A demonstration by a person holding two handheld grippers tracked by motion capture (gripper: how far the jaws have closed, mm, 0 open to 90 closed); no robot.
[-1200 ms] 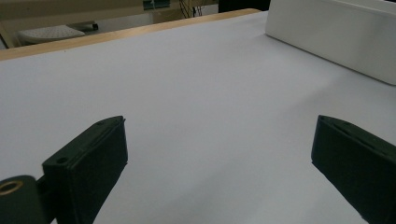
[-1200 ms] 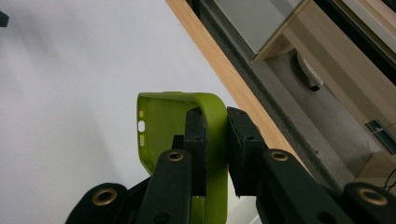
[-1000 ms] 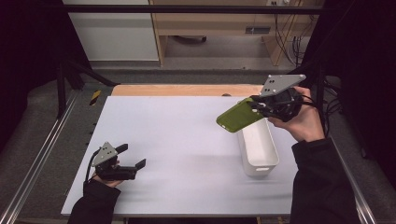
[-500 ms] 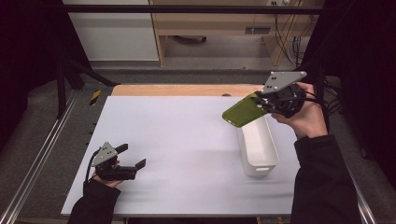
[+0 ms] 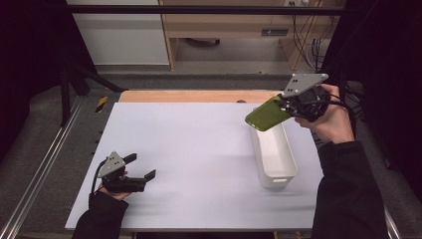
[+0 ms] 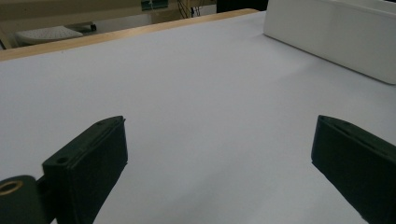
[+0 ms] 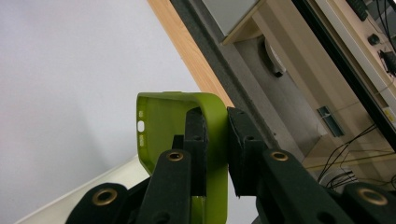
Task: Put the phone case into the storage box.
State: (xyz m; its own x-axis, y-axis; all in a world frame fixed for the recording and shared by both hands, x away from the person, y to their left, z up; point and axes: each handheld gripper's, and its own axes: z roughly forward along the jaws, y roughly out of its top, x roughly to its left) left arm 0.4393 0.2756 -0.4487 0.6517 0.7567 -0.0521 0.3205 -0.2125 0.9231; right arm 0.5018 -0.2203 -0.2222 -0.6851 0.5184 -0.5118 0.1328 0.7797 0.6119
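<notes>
Table (image 5: pixel 199 149), white, left to right: left hand-held gripper (image 5: pixel 142 167) at 8 o'clock, resting released, nothing between its jaws; white bin (image 5: pixel 273 154) at 3 o'clock; green phone case (image 5: pixel 266 114) above the bin's far end, pinched by its side wall in the right hand-held gripper (image 5: pixel 284 105). Case likely light, soft, bendable; best gripped near a corner. Bin's inside largely hidden.

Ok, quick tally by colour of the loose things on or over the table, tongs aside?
Green: 1, the phone case, held above the table.
White: 1, the long bin on the table's right side.
Total: 2
</notes>
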